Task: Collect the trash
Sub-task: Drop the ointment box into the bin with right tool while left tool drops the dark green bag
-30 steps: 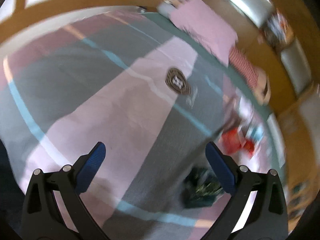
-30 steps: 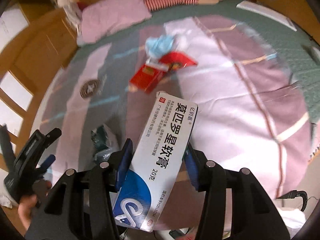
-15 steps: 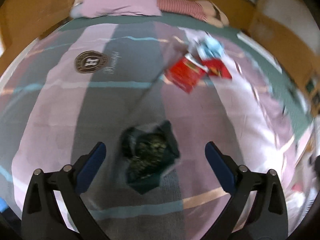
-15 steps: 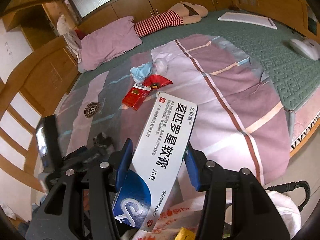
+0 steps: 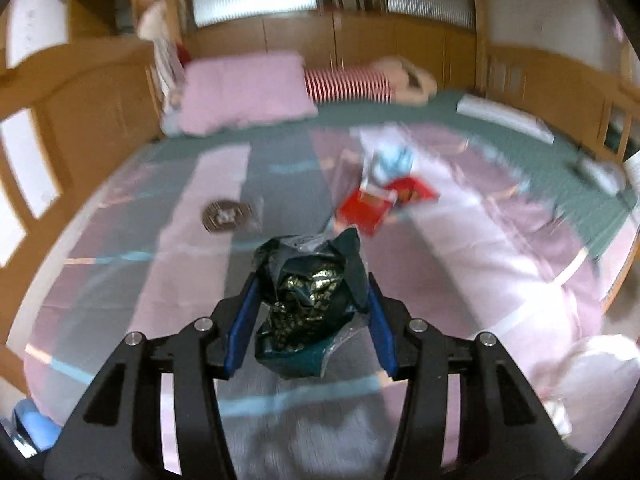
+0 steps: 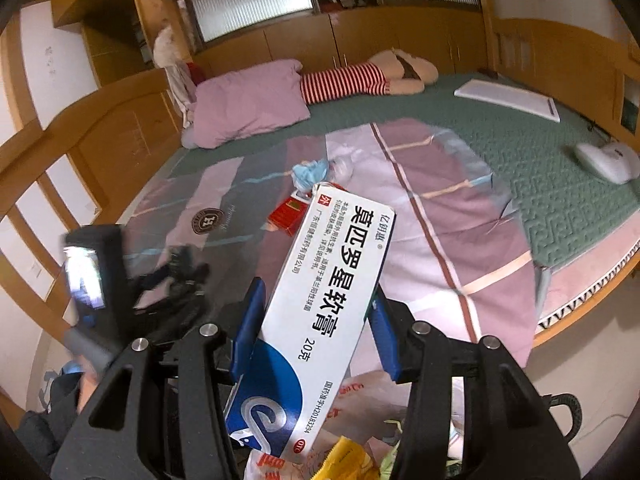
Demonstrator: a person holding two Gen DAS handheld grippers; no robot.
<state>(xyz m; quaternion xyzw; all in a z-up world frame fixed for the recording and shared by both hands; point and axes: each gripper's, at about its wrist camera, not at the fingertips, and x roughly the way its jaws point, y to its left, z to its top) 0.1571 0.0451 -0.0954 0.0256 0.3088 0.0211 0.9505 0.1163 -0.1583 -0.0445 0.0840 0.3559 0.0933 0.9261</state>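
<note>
Already both grippers are loaded. The left gripper (image 5: 310, 308) has just been closing its jaws, and they now pinch a crumpled dark green wrapper (image 5: 308, 300) between the blue pads, lifted clear of the striped bedspread (image 5: 480, 240). The right gripper (image 6: 316, 332) clamps a white and blue ointment box (image 6: 320, 308) across its width, hanging above what looks like an open trash bag (image 6: 360, 392) with a yellow packet inside. Two pieces are picked up but neither is dropped yet. Farther out on the bedspread, a red carton (image 5: 370, 206) and a crumpled blue mask (image 5: 394, 160) lie close together, uncollected.
</note>
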